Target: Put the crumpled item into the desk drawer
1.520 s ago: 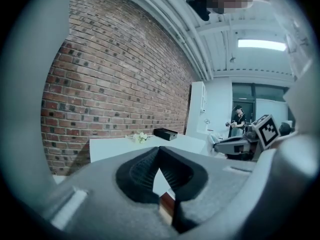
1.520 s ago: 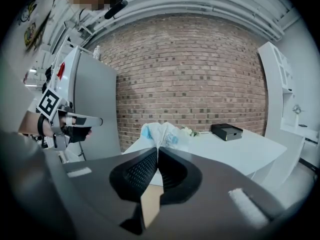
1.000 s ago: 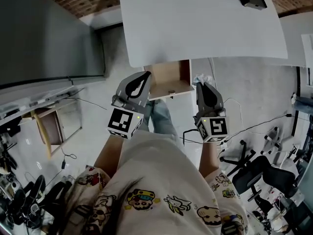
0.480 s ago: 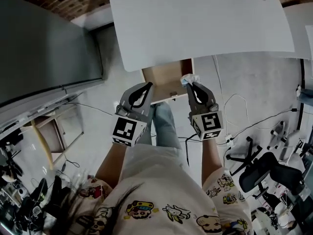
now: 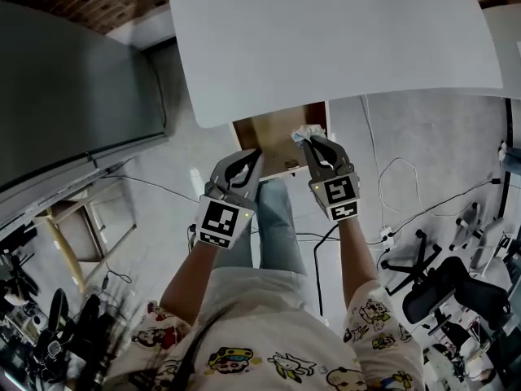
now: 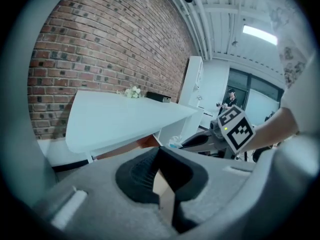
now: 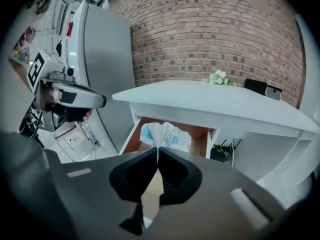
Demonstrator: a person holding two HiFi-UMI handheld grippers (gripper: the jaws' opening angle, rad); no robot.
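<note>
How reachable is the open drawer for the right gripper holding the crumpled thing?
Probably yes: the right gripper, shut on the crumpled item, hangs at the open drawer, nothing visible between them.

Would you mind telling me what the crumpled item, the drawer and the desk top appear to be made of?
The crumpled item: likely thin plastic film or paper, white with blue print, creased and bunched.
The drawer: wood or wood-look board, matt brown inside.
The desk top: smooth white board, perhaps laminate, plain and even.
</note>
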